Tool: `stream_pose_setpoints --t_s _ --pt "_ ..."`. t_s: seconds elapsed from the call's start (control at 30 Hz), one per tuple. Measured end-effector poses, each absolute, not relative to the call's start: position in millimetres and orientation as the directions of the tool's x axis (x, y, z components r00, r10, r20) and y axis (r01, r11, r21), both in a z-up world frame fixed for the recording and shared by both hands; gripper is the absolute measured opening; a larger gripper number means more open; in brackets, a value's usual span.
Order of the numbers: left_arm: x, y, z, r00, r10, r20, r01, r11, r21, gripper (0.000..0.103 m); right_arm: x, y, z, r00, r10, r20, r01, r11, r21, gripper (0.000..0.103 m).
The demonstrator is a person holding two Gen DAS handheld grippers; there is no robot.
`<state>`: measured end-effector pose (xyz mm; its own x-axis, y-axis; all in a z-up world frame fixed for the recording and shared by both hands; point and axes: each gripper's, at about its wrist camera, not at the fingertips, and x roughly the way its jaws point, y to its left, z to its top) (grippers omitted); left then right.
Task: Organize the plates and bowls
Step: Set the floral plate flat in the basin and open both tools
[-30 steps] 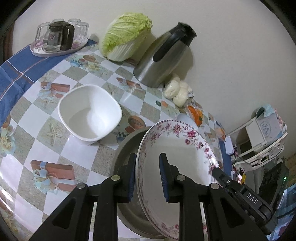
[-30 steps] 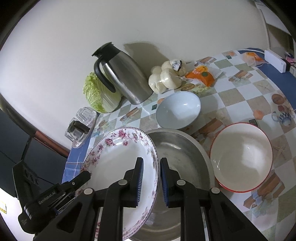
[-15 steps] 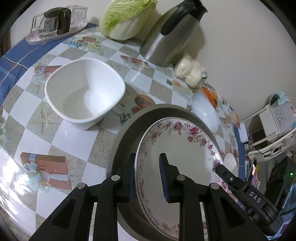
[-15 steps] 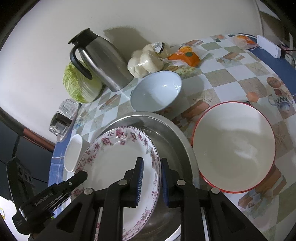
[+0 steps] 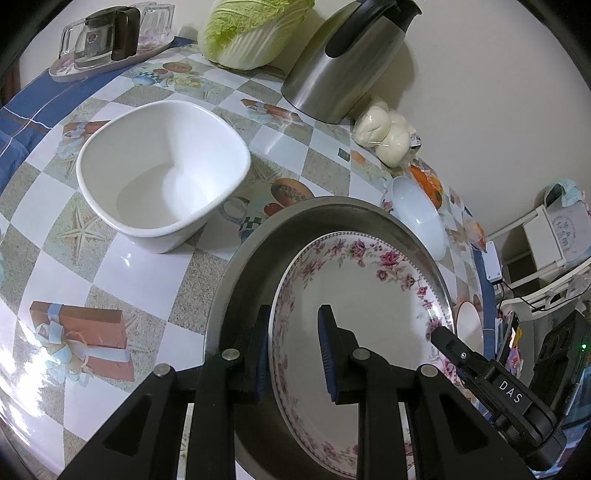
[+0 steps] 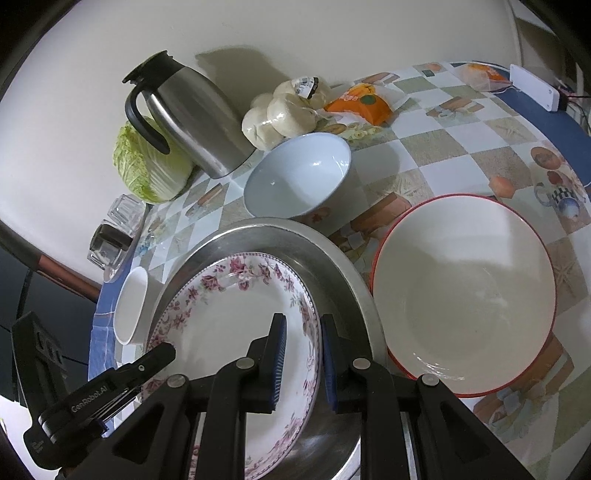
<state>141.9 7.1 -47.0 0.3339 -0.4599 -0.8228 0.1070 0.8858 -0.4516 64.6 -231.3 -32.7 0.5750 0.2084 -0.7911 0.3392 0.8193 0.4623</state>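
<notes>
A floral-rimmed plate [image 5: 362,317] lies inside a large steel basin [image 5: 255,266]; it also shows in the right wrist view [image 6: 229,314] within the basin [image 6: 332,258]. My left gripper [image 5: 293,350] straddles the plate's left rim, fingers slightly apart. My right gripper [image 6: 301,365] straddles the opposite rim. A square white bowl [image 5: 162,170] sits left of the basin. A pale blue bowl [image 6: 295,177] stands behind the basin, and a red-rimmed bowl [image 6: 465,291] to its right.
A steel jug [image 6: 188,118], a cabbage [image 5: 255,29], bagged buns [image 6: 284,110] and an orange packet [image 6: 358,103] line the wall. A tray of glasses [image 5: 107,40] stands at the far left. A white box [image 6: 535,86] lies at the table's right edge.
Both grippers have lowered the plate from a tilted, raised pose into the steel basin. The left gripper's fingers have opened slightly around the rim.
</notes>
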Motion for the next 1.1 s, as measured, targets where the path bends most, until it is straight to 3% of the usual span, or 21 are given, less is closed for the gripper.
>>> stream_pose_setpoints --t_s 1.1 --pt "141 0 -51 0.344 -0.380 -0.858 0.133 0.925 -0.356 0.027 68 -213 -40 0.525 0.083 -0.847 0.321 0.903 0.287 0.020"
